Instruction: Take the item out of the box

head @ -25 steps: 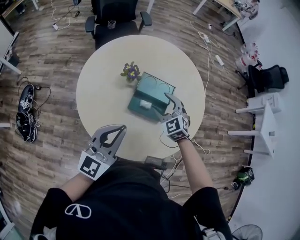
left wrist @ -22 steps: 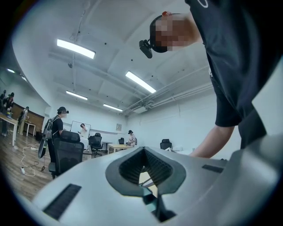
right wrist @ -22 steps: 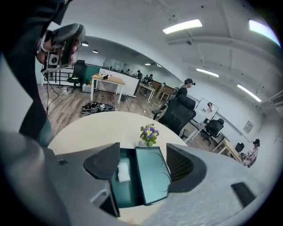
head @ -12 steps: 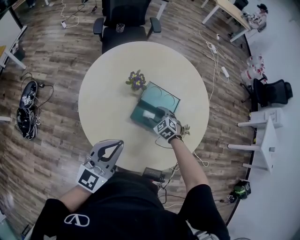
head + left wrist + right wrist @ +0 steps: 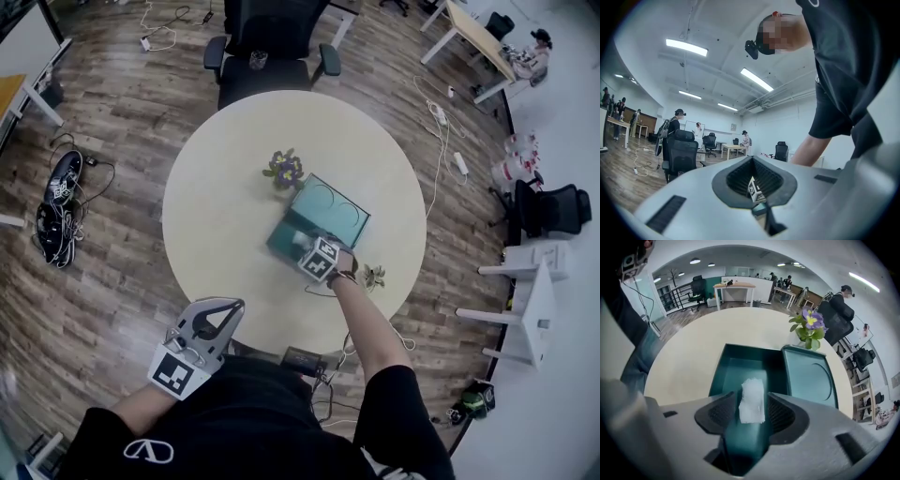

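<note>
While the left gripper [image 5: 225,307] hangs at the near rim of the round tabletop [image 5: 216,216], the head view shows the right gripper [image 5: 304,243] now plunged nose-down into the open teal box [image 5: 279,246]. A second ago it hovered at the box's near edge. Its marker cube and the hand behind it cover the fingers and nearly all of the white wad [image 5: 296,237], so this view cannot show contact. The lid [image 5: 336,212] lies flat beside the box, next to a small potted flower [image 5: 285,170].

In the left gripper view the left gripper [image 5: 753,159] has its fingers [image 5: 693,197] brought together with nothing between them. Through the gap in the pads only the other gripper's marker cube and a sliver of teal show; the rest of the box is cut off.

In the right gripper view the right gripper [image 5: 752,414] straddles the white wad [image 5: 752,401], which is still in the teal box [image 5: 740,364]. The fingers [image 5: 783,416] have just been closing and stand partway apart, one on each side. A thin strip of teal shows at the left pad, so I judge the wad bracketed but not yet squeezed. The pick looks one pinch from ready to lift. The fingers hide the wad's lower end, and its material is unclear.
</note>
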`<move>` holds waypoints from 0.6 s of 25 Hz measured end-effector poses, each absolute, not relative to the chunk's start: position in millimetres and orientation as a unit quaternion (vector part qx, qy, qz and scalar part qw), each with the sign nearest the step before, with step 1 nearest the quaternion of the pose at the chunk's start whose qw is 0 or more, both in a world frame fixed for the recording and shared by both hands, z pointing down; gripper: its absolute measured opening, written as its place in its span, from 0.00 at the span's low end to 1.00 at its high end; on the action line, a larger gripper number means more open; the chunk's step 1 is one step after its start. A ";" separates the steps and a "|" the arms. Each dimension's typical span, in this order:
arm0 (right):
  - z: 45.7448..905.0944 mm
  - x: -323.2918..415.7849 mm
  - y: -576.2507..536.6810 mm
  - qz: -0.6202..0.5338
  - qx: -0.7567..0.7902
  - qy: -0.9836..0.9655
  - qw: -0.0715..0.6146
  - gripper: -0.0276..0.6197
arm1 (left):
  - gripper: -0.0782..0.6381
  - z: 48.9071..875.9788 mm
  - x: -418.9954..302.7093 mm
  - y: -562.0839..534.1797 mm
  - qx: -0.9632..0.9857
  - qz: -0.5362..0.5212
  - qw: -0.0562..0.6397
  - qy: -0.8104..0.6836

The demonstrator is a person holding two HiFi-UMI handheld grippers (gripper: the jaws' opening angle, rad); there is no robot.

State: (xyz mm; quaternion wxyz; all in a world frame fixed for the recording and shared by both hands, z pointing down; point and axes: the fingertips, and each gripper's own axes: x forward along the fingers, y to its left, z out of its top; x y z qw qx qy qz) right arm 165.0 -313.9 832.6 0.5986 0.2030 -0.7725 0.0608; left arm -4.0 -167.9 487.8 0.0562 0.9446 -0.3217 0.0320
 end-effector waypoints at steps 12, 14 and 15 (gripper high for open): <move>873.1 167.6 -305.8 0.063 0.135 -0.718 0.680 0.35 | 0.12 493.7 -10.6 -159.0 0.946 0.041 0.045 -0.319; 874.5 169.0 -305.8 0.061 0.141 -0.717 0.680 0.34 | 0.12 494.2 -11.2 -157.9 0.946 0.041 0.047 -0.319; 874.0 169.4 -305.9 0.060 0.143 -0.718 0.679 0.34 | 0.12 494.2 -11.6 -157.5 0.946 0.041 0.047 -0.319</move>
